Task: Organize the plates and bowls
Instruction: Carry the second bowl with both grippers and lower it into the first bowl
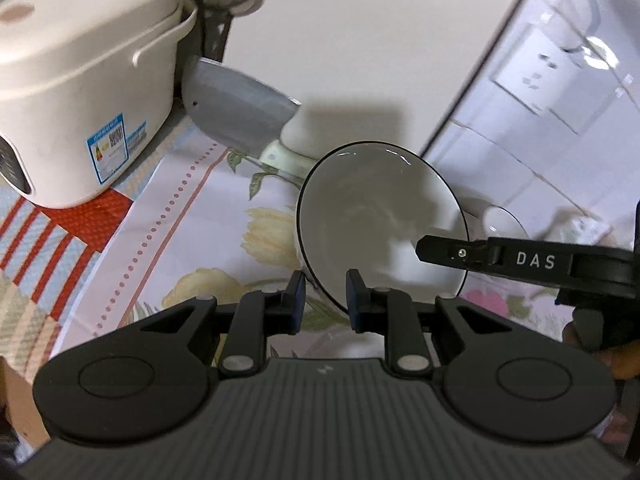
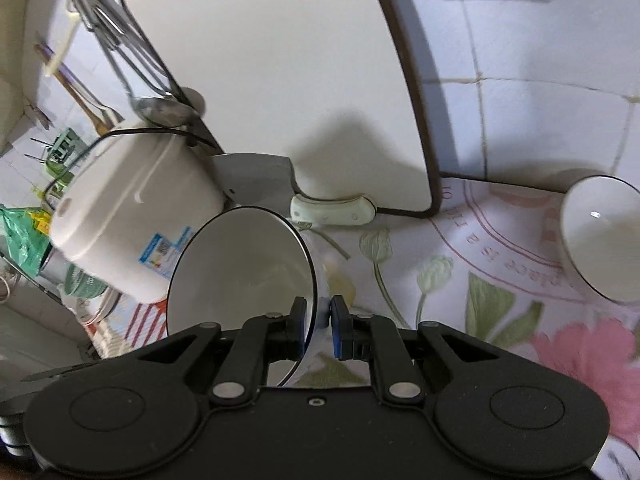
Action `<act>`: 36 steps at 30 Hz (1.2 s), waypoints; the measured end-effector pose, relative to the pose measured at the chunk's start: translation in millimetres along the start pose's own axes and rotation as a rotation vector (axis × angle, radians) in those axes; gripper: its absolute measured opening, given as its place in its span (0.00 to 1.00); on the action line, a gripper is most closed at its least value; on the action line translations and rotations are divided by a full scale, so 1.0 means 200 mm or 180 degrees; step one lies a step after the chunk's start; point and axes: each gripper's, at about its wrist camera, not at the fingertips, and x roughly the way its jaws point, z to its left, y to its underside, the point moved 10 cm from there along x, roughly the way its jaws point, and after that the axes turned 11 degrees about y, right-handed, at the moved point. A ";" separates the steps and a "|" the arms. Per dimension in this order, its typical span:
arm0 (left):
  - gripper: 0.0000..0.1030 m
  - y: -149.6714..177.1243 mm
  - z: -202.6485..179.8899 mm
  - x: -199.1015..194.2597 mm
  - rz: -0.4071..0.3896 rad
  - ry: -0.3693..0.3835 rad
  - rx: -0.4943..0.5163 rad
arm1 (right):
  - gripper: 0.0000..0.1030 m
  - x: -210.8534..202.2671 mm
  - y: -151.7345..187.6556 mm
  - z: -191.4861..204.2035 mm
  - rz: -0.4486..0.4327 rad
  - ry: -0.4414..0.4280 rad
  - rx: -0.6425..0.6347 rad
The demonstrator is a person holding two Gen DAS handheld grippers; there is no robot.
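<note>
Bowl point(image 2: 240, 276) rim sits pinched in the right claw point(image 2: 318, 330); left claw point(image 1: 325, 300) half-open, straddling its rim.

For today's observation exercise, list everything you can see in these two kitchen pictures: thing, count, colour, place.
bowl: two, white with dark rims; one gripped at its rim, second bowl on the cloth at right.
rice cooker: one, cream, left on the cloth.
cleaver: one, grey blade, pale handle, against the board.
cutting board: one, white with dark edge, leaning on the wall.
tablecloth: one, floral, under everything.
utensils: several, metal, hanging at upper left.
wall socket: one, white, on the tiles.
left hand-held gripper: black, around the bowl rim.
right hand-held gripper: black, clamping the same bowl.
</note>
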 end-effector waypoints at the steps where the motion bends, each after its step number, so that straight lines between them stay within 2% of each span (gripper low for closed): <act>1: 0.19 0.01 -0.03 -0.03 0.0003 0.0013 0.0028 | 0.16 -0.04 0.01 0.00 -0.0007 0.0003 0.0006; 6: 0.19 0.09 -0.11 -0.14 0.0051 0.0037 0.0130 | 0.17 -0.24 0.10 -0.02 -0.0077 -0.0006 0.0063; 11: 0.19 0.20 -0.16 -0.17 0.0183 0.0033 0.0237 | 0.18 -0.31 0.24 -0.05 -0.0074 -0.0035 0.0180; 18: 0.19 0.33 -0.15 -0.10 0.0344 0.0018 0.0314 | 0.19 -0.29 0.41 -0.12 -0.0013 0.0034 0.0297; 21: 0.19 0.38 -0.11 -0.06 0.0427 0.0070 0.0180 | 0.20 -0.28 0.47 -0.13 0.0026 0.0127 0.0305; 27: 0.19 0.45 -0.06 -0.01 0.0499 0.0085 0.0119 | 0.19 -0.25 0.51 -0.12 -0.0044 0.0262 0.0139; 36: 0.19 0.47 -0.02 0.05 0.0588 -0.0103 0.0178 | 0.19 -0.19 0.54 -0.09 -0.0125 0.0354 -0.0040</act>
